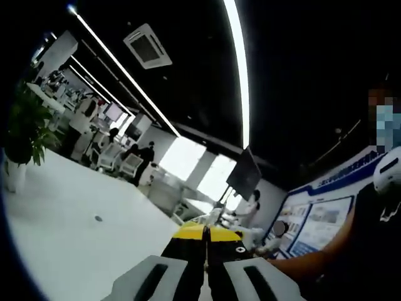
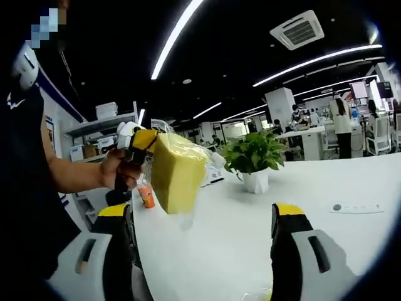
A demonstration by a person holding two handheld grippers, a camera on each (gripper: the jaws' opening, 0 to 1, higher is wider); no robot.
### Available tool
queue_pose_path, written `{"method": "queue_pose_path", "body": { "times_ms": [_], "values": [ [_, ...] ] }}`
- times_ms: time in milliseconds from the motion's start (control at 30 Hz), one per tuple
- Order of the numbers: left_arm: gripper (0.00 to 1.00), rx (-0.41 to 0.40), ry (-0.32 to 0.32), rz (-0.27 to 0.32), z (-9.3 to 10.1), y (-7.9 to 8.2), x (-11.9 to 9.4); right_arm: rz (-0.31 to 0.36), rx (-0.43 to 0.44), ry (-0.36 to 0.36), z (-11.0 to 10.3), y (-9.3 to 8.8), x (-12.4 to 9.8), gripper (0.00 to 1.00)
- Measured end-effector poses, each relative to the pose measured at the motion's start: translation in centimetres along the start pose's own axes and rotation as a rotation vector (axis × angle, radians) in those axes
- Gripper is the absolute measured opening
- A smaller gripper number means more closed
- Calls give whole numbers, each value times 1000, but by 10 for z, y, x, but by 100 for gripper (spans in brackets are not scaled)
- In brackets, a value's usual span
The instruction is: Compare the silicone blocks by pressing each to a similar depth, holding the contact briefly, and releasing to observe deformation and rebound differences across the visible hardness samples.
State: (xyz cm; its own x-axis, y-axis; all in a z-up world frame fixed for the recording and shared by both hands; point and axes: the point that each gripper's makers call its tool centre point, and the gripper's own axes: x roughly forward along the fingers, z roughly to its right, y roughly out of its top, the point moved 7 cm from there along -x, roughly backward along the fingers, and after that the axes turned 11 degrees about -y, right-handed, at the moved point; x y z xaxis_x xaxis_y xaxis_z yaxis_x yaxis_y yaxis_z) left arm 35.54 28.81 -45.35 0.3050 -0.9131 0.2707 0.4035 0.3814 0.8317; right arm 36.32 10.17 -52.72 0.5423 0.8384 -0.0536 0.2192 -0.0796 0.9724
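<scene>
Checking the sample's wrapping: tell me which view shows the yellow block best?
The right gripper view: the block appears whole, in clear wrap, held by the left gripper. The left gripper view gives a yellow sliver beyond shut jaws.

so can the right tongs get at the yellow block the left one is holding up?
Probably yes. The right tongs are wide open and aimed at the yellow block, which the left tongs hold in the air, with nothing visible between them.
</scene>
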Motion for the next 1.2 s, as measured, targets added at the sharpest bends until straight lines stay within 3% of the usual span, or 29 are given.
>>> {"method": "queue_pose_path", "body": {
  "times_ms": [233,533,800,1100,1200],
  "values": [
    [0,-15,-23,-8,5,-5,5,-24,-12,70,-14,-3,16,70],
    [0,-32,-36,-4,8,-10,6,-16,34,149,-25,-4,23,52],
    [0,-48,-38,24,10,-12,5,6,66,164,-29,-1,28,41],
    [0,-53,-28,39,10,-12,3,-22,74,172,-33,-1,27,28],
    [0,-17,-10,18,8,-12,0,-46,73,175,-32,1,24,23]
  ]
}}
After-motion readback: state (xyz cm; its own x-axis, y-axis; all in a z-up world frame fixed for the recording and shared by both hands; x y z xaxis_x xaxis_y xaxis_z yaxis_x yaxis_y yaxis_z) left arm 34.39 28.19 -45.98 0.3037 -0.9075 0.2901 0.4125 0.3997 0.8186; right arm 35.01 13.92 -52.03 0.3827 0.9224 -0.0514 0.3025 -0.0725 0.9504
